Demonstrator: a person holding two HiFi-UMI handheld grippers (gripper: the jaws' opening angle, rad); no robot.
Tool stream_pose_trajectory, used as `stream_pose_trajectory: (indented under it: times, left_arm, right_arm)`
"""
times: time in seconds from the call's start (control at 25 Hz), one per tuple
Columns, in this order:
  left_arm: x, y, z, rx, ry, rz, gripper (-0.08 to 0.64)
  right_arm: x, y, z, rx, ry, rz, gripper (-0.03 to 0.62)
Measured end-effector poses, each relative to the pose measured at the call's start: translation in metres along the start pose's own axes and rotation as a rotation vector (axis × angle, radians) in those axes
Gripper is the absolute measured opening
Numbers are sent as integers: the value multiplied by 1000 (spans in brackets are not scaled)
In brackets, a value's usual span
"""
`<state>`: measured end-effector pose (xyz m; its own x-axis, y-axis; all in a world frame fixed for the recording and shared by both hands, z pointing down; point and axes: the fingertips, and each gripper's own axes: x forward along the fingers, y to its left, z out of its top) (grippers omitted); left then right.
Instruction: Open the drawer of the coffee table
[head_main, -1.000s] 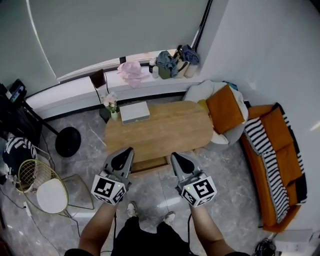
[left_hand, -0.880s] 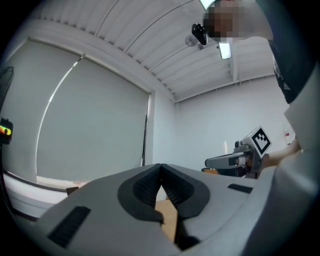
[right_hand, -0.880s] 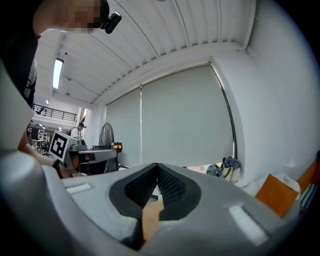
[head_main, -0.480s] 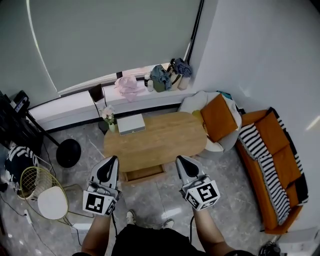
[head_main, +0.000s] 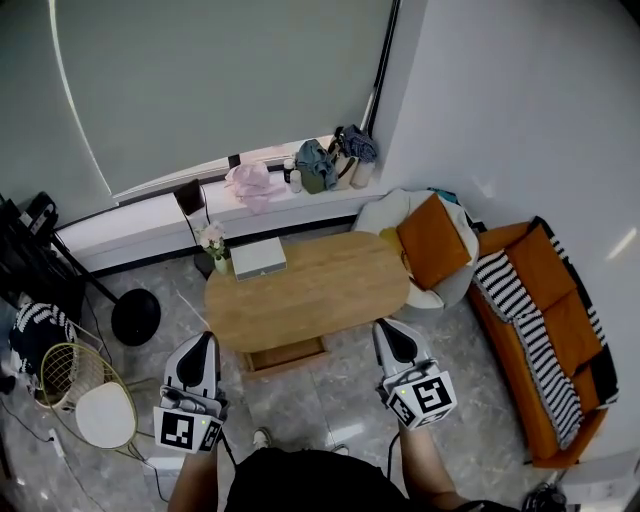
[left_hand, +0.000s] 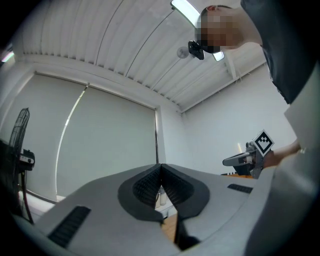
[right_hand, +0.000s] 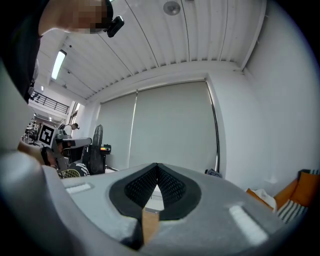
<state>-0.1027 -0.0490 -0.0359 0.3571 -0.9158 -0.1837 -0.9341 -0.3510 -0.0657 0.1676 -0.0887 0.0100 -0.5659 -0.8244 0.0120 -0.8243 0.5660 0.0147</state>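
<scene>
We see a grey stone-tile floor (head_main: 320, 385) and a white wall (head_main: 520, 110) at the right. A wide grey blind (head_main: 220, 80) covers the window above a long white sill (head_main: 140, 210). An orange sofa (head_main: 578, 325) stands along the wall, and a wire chair (head_main: 90, 400) at the left. A ceiling lamp (left_hand: 184, 10) is lit.

An orange sofa (head_main: 575, 320) is standing against the right wall (head_main: 520, 120), while pink clothing (head_main: 250, 183) is lying on the windowsill (head_main: 165, 188).

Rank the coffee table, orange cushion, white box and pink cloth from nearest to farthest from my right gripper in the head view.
From the right gripper:
1. coffee table, just ahead
2. orange cushion, ahead right
3. white box, table's far left
4. pink cloth, on the windowsill
</scene>
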Motion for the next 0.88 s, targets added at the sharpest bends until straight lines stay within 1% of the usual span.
stream_pose_trajectory:
  times: [0.12,0.24,0.4,0.6,0.88]
  left_arm:
    - [6,1,3,20,-11,-8,8]
    - [9,-1,2,23,-10,-20,8]
    - [13,-10,6,16,-23,-37,8]
    - [9,-5,2,18,-21,-36,8]
    - [11,-4,9,28,-26,-43,8]
  right_arm:
    - [-2,-4,1,-8,4,-24,5]
    - [-2,-3,1,-8,14,-31,5]
    - [-3,-3,8,-17,15,-27,5]
    - [4,5,11,-35,19,-13,5]
    - [8,8,14,-20,24,-3,5]
